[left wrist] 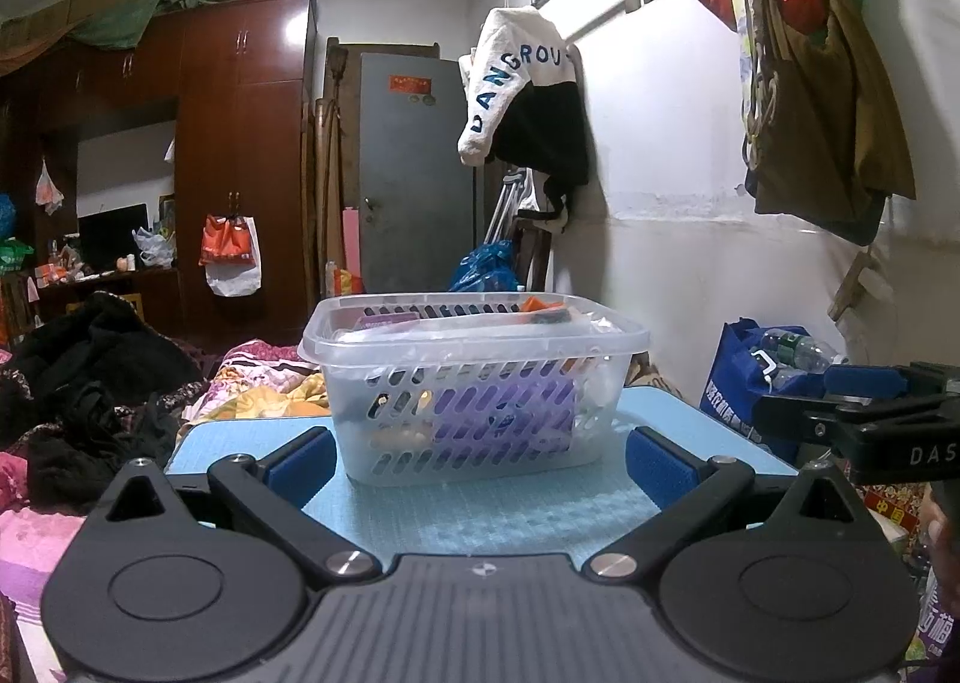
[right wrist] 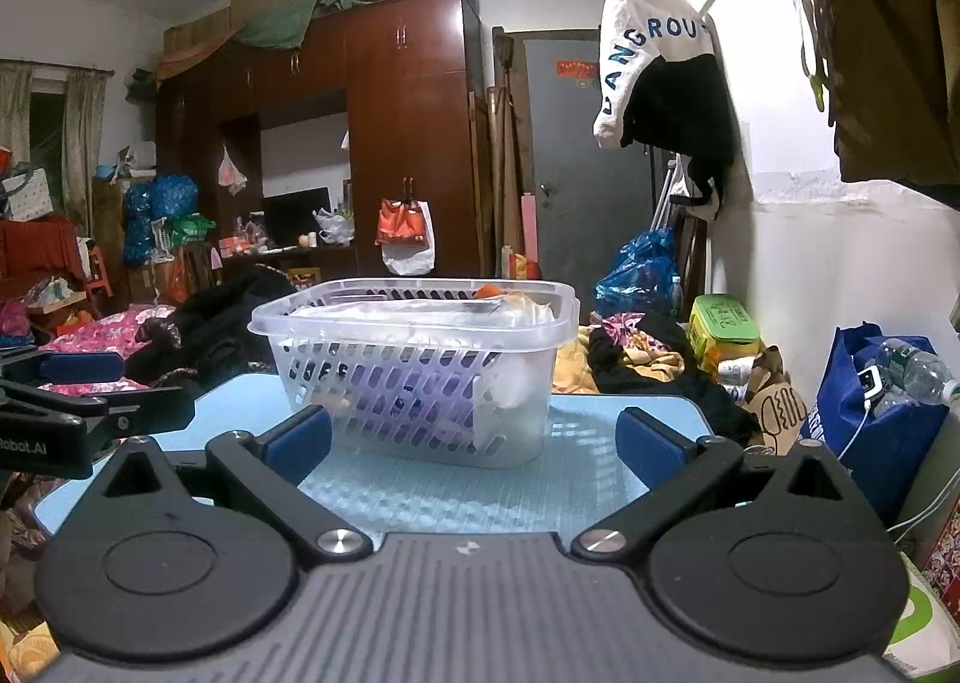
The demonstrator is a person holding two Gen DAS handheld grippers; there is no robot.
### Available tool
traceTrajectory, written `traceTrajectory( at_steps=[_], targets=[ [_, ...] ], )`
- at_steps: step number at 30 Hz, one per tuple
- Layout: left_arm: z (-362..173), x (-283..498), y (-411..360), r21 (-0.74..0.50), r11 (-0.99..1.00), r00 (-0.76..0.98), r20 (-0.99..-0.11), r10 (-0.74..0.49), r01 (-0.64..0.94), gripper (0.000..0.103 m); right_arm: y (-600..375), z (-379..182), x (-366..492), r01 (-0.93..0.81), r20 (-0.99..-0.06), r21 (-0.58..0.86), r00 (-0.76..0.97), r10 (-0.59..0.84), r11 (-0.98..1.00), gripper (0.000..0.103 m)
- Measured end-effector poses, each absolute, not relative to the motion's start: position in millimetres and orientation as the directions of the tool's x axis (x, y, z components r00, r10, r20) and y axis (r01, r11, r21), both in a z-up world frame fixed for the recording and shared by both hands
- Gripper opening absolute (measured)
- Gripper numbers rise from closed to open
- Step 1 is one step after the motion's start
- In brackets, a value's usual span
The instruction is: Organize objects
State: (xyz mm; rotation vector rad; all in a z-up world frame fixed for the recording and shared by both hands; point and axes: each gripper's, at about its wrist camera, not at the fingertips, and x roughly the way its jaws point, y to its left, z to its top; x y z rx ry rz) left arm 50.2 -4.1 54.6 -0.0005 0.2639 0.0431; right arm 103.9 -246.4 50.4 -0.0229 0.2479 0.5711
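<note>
A cluttered bedroom with a dark red wardrobe, a grey door and a white "DANGROUS" sweater hanging on the wall surrounds a light blue table. On that table stands a translucent slotted plastic basket, already filled with a purple package and other wrapped items that are hard to make out. The left gripper and the right gripper both hover just before the basket with blue-padded fingers spread wide, grasping nothing.
</note>
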Motion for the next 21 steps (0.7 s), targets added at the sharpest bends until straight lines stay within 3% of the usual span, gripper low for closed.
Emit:
traceTrajectory(
  at_steps=[21],
  targets=[
    [54.3, 49.9, -5.5, 0.006, 0.999, 0.965, -0.261, 0.036, -0.035, 0.103, -242.1, 49.3, 96.3, -0.538, -0.221, 0.019, 0.82, 0.528, 0.843, 0.103]
  ],
)
